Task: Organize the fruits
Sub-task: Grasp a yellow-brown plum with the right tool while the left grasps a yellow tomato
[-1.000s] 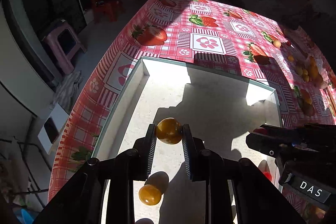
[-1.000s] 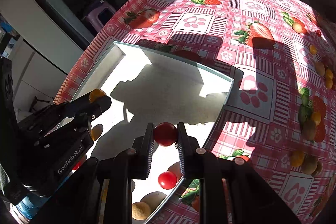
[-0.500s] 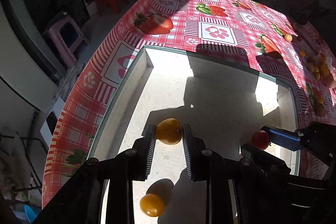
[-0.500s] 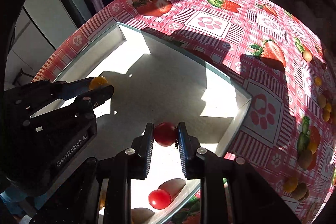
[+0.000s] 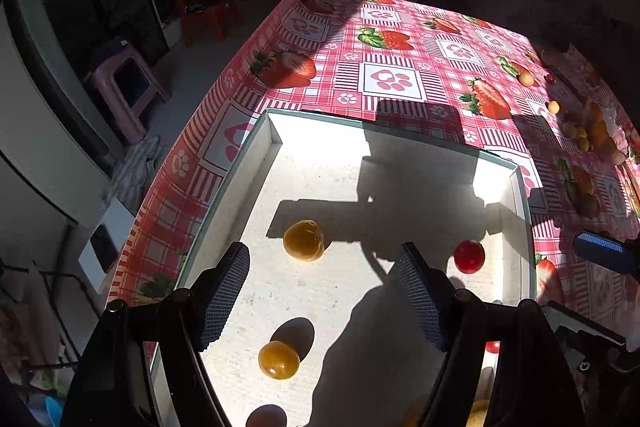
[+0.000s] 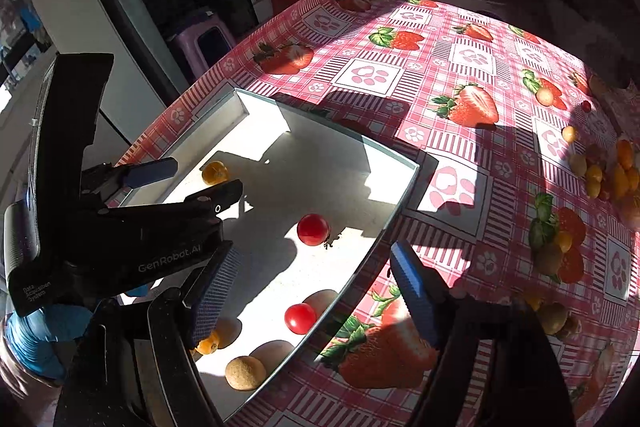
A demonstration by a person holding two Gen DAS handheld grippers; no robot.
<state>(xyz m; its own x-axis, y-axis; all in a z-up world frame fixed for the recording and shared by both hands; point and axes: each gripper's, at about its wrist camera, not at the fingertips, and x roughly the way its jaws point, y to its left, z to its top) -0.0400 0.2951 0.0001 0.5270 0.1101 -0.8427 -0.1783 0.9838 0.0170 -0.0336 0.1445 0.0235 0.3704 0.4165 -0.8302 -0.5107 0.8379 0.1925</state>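
A white tray point(image 5: 256, 163) lies on the strawberry-print tablecloth. My left gripper point(image 5: 322, 295) is open and empty above the tray; a yellow-orange fruit point(image 5: 303, 240) lies on the tray floor just past its fingertips, and a second yellow fruit point(image 5: 279, 359) lies nearer. My right gripper point(image 6: 312, 283) is open and empty over the tray's right rim point(image 6: 400, 199); a red tomato point(image 6: 313, 229) lies in the tray just ahead of it, also visible in the left wrist view point(image 5: 469, 256). Another red tomato point(image 6: 300, 317) and a tan round fruit point(image 6: 245, 373) lie nearer.
Several loose yellow, orange and brown fruits point(image 6: 600, 171) lie in a pile on the tablecloth at the far right, with more point(image 6: 554, 255) nearer. The left gripper's body point(image 6: 120, 227) fills the left of the right wrist view. The table's left edge drops to a floor with a purple stool point(image 5: 124, 87).
Both grippers have opened. The yellow fruit dropped from the left gripper and the red tomato from the right; both now rest on the tray floor.
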